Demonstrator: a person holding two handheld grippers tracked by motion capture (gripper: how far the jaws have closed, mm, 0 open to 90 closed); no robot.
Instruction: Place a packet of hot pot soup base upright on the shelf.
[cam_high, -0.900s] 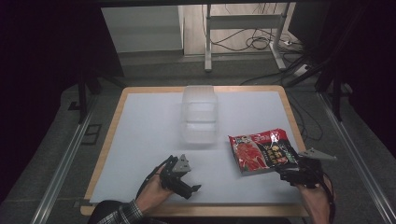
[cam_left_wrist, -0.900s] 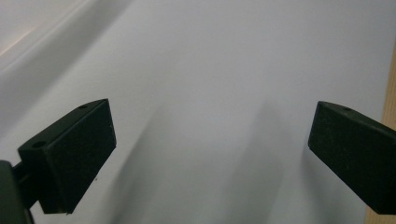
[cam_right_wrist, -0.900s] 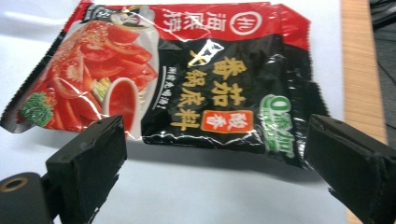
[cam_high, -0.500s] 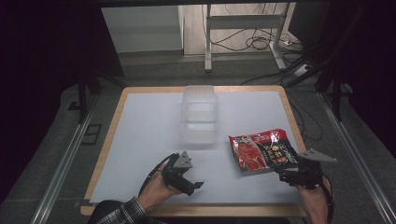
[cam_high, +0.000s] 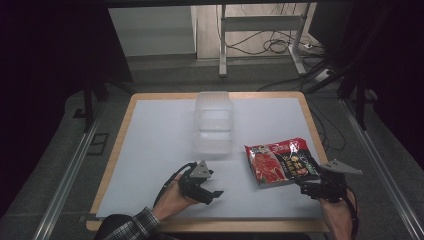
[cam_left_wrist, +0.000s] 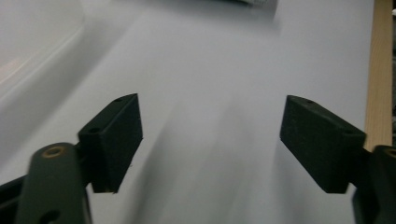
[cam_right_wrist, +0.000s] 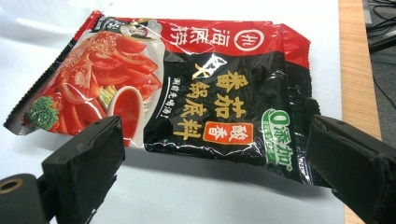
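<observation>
A red and black food packet with tomato pictures lies flat on the white table mat at the front right. My right gripper is just behind its near edge, low over the mat and pointing at it. In the right gripper view the jaws are open, wider than the packet, with nothing pressed between them. My left gripper hovers over bare mat at the front centre. Its jaws are open with nothing between them.
A clear plastic container stands mid-table, beyond the left gripper; its wall shows at the upper left of the left gripper view. The mat lies on a wood-edged table. A metal stand and cables sit on the floor behind.
The right gripper has sunk slightly toward the table's front edge. The left gripper has barely shifted. The packet and container have stayed put.
</observation>
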